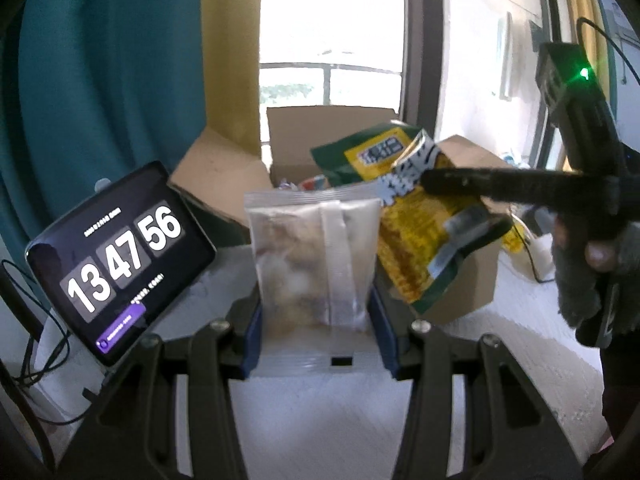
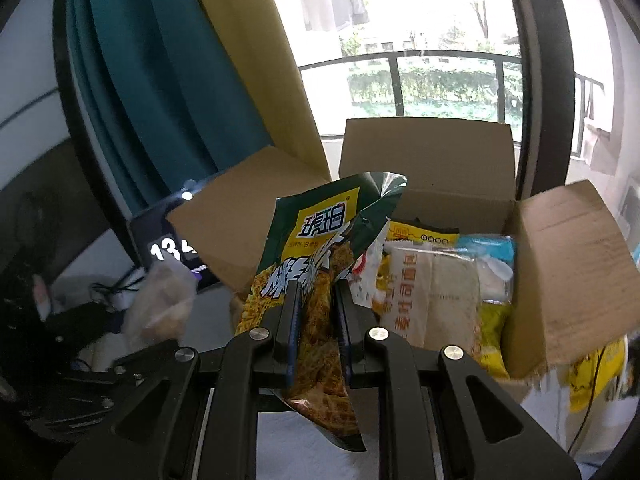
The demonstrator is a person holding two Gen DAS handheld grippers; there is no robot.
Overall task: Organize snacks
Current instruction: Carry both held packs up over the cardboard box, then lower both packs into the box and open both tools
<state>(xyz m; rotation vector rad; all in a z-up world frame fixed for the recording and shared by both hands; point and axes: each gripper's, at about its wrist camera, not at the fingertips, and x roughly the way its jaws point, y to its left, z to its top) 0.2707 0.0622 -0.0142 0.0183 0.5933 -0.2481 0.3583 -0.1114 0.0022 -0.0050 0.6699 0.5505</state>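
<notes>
The left gripper is pinching a clear snack pouch upright between its pads. The right gripper is pressing tight on a green-and-yellow snack bag. Both are hanging near the open cardboard box, which is already holding several packets; these two appear still unplaced.

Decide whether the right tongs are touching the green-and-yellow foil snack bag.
Touching. The right wrist view shows the right tongs shut on the green-and-yellow foil snack bag, both pads pressing its crumpled middle.
</notes>
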